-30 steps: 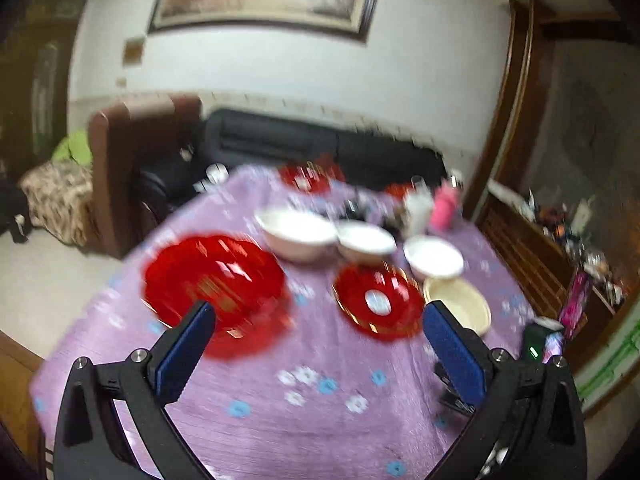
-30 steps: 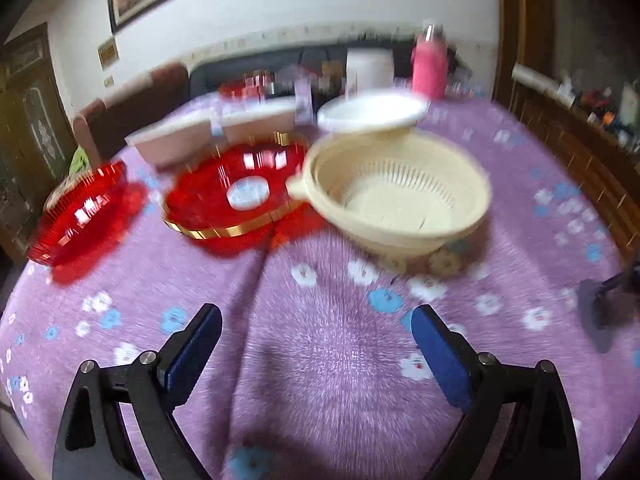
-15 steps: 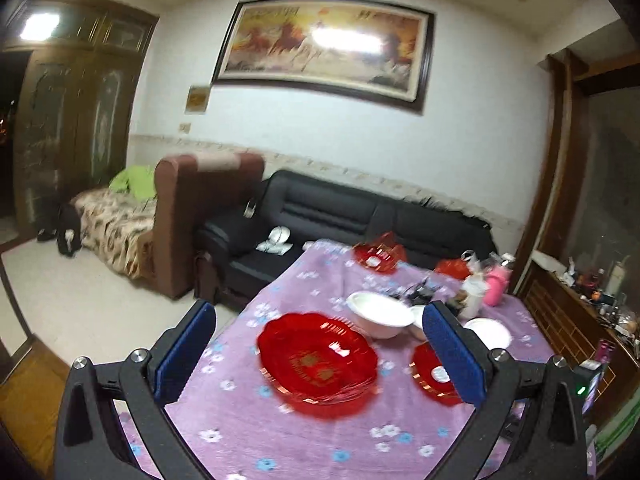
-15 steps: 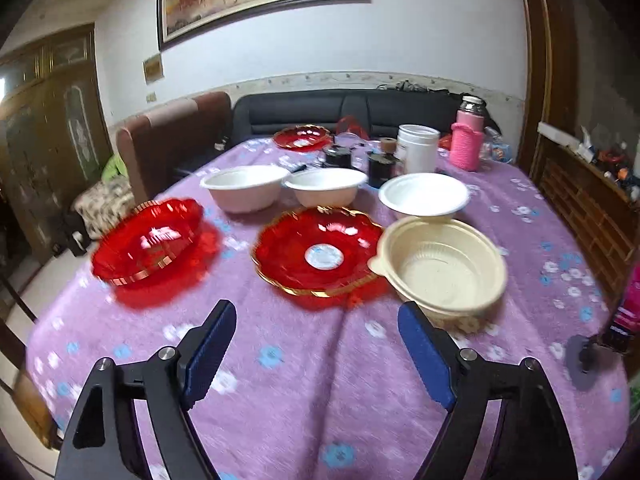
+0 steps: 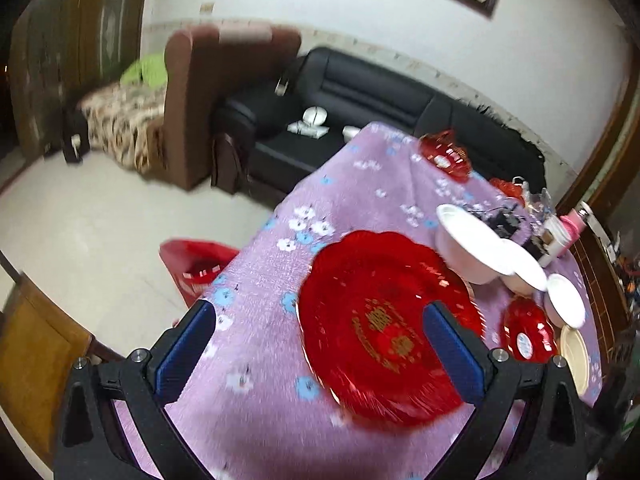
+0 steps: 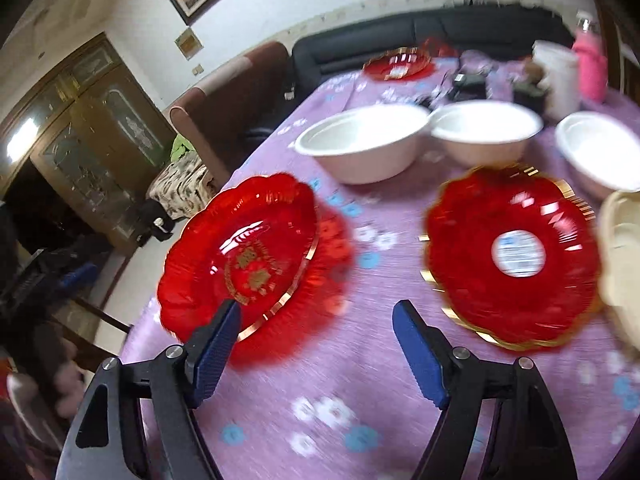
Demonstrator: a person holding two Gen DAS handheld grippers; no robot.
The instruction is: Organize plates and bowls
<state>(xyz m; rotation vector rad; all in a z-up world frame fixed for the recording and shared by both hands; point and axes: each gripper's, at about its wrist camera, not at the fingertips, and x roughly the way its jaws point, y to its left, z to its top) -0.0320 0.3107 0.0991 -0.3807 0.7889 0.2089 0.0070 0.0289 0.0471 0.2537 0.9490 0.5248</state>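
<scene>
A large red scalloped plate (image 5: 384,324) with gold lettering lies on the purple flowered tablecloth (image 5: 340,200). My left gripper (image 5: 320,344) is open and empty above its near left edge. The plate also shows in the right wrist view (image 6: 244,252). My right gripper (image 6: 316,340) is open and empty, just in front of the plate's near right rim. A second red plate (image 6: 516,256) with a gold rim and white sticker lies to the right. Two white bowls (image 6: 364,144) (image 6: 486,132) and a smaller white bowl (image 6: 600,152) stand behind. A cream strainer bowl (image 6: 624,264) is at the right edge.
A small red dish (image 6: 400,65), a white cup (image 6: 556,76), a pink bottle (image 6: 592,68) and dark clutter stand at the table's far end. A black sofa (image 5: 360,96), a brown armchair (image 5: 200,92) and a red bag (image 5: 196,264) on the floor lie beyond the table's left edge.
Both grippers have swung left and dropped toward the large red plate. The views are blurred by motion. Both grippers stay open and empty.
</scene>
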